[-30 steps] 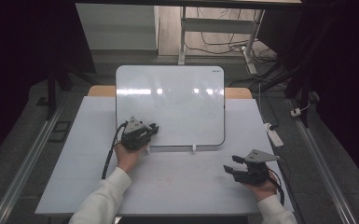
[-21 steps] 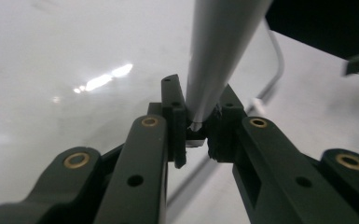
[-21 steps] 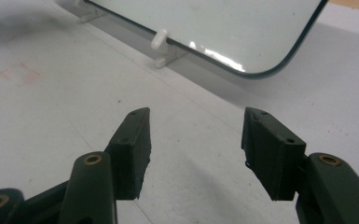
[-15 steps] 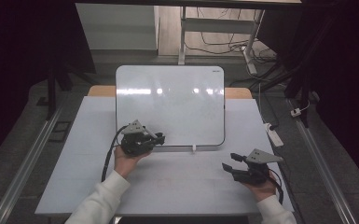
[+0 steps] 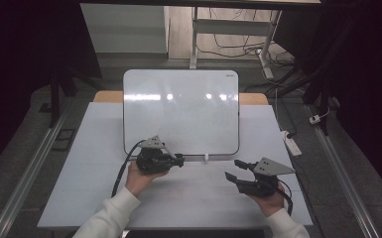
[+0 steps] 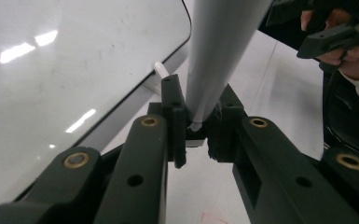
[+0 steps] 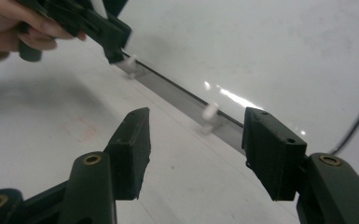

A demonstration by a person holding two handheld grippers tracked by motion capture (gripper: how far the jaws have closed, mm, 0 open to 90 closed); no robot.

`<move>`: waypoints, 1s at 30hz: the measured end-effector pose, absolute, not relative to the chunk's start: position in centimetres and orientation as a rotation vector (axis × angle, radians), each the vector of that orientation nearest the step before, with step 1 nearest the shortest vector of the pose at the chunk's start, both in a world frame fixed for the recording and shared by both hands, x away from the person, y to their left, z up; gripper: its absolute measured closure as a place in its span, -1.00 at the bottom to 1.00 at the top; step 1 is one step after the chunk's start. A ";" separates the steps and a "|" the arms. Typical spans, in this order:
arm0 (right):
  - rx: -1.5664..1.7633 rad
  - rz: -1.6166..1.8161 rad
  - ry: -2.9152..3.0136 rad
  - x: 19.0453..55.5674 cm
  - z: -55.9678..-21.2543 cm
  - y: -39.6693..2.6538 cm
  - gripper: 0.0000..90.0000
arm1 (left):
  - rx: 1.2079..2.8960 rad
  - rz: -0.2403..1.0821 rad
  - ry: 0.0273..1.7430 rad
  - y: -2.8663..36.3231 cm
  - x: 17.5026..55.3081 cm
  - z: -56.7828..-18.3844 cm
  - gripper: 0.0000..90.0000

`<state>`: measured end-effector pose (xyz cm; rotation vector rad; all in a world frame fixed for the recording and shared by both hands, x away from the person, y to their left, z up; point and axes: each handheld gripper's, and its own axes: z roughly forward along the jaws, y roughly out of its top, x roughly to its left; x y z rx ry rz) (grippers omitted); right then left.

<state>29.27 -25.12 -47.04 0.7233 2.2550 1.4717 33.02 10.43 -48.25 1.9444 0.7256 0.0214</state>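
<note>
Left gripper shifted right along whiteboard edge | jaws clenched on grey cylinder | right gripper released

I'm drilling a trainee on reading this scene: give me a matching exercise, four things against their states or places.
Things:
1 left hand-held gripper
2 right hand-held gripper
3 whiteboard
4 white peg

States or places:
A jaws open, nothing between them
B lies on the table
C at the whiteboard's near edge
D shut on a pale cylinder

Pairs: 1-D, 2-A, 3-B, 4-C
</note>
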 end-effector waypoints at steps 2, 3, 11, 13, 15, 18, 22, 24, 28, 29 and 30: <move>0.705 1.480 2.259 29.3 -46.8 -24.4 -0.07 | 1.953 0.010 0.719 10.2 33.0 -48.3 0.73; 0.697 1.482 2.260 29.3 -46.6 -24.1 -0.07 | 1.958 0.005 0.717 10.1 33.0 -48.4 0.73; 0.626 1.529 2.272 29.3 -45.3 -20.9 -0.07 | 2.005 -0.043 0.698 8.7 33.0 -49.1 0.73; 0.621 1.522 2.272 29.3 -44.9 -19.9 -0.07 | 2.015 -0.052 0.698 8.4 33.0 -49.2 0.73; 0.607 1.518 2.271 29.4 -44.5 -18.6 -0.07 | 2.018 -0.060 0.701 8.2 33.0 -49.3 0.73; 0.592 1.498 2.277 29.5 -44.1 -16.8 -0.07 | 2.017 -0.068 0.703 8.1 32.9 -49.3 0.73; 0.572 1.446 2.293 29.7 -44.2 -14.5 -0.04 | 2.017 -0.077 0.707 8.1 33.0 -49.5 0.73; 0.577 1.431 2.304 29.9 -44.3 -13.6 -0.03 | 2.019 -0.079 0.705 7.9 32.9 -49.5 0.73; 0.601 1.441 2.323 30.5 -44.6 -12.4 0.12 | 2.025 -0.080 0.699 7.7 32.9 -49.6 0.73; 0.603 1.448 2.335 30.6 -44.7 -12.2 0.19 | 2.027 -0.079 0.699 7.7 32.9 -49.6 0.73; 0.597 1.459 2.342 30.7 -44.7 -12.1 0.24 | 2.028 -0.080 0.698 7.6 32.9 -49.6 0.73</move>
